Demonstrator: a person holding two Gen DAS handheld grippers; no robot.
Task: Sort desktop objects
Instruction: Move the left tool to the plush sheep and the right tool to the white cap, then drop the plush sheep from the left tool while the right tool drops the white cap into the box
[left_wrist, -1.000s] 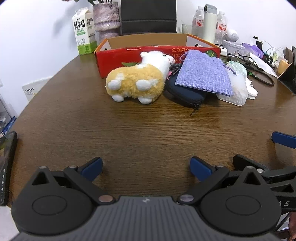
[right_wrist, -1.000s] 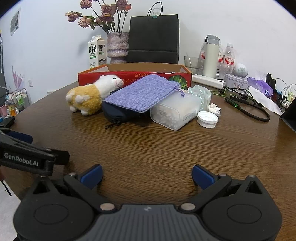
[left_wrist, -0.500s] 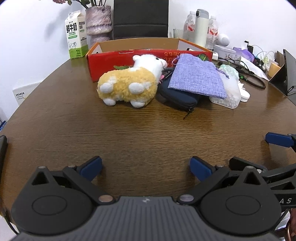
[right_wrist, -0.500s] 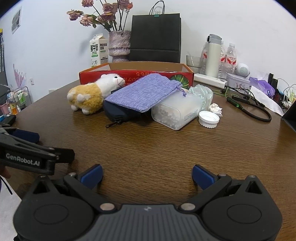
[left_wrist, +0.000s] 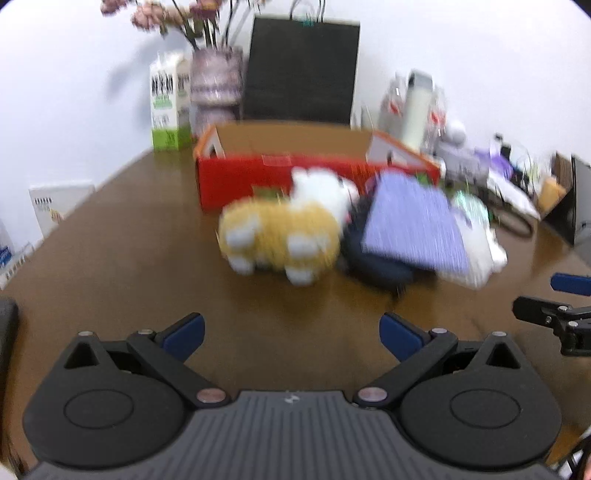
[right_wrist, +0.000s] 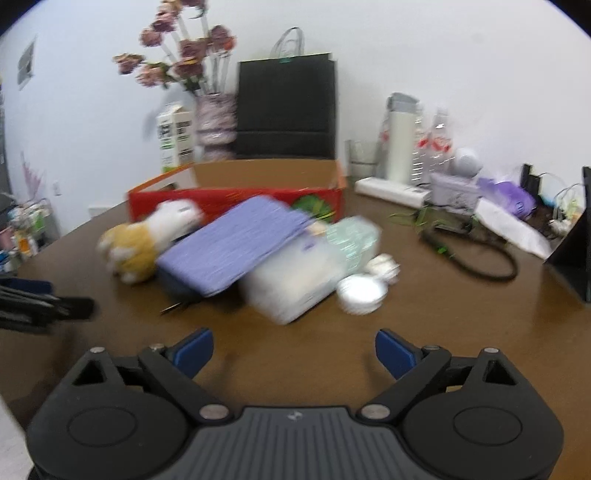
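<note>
A yellow and white plush sheep (left_wrist: 280, 236) (right_wrist: 147, 240) lies on the brown table in front of an open red cardboard box (left_wrist: 295, 162) (right_wrist: 236, 192). Beside it a purple cloth pouch (left_wrist: 413, 229) (right_wrist: 236, 243) rests on a dark blue zip case (left_wrist: 380, 269) and a clear plastic container (right_wrist: 295, 280). A white lid (right_wrist: 362, 290) lies to the right. My left gripper (left_wrist: 291, 334) is open and empty, short of the sheep. My right gripper (right_wrist: 293, 350) is open and empty, short of the container. Both views are motion-blurred.
Behind the box stand a milk carton (left_wrist: 168, 110), a flower vase (right_wrist: 216, 122), a black paper bag (right_wrist: 286, 107), a white flask (right_wrist: 399, 136) and bottles. Cables (right_wrist: 476, 254) and a purple bag (right_wrist: 506, 192) lie at right. A dark stand (right_wrist: 576, 251) is at far right.
Both grippers have risen and tilted up, so the vase, flowers and black bag show more. The left gripper has moved closer to the sheep. Objects have not moved.
</note>
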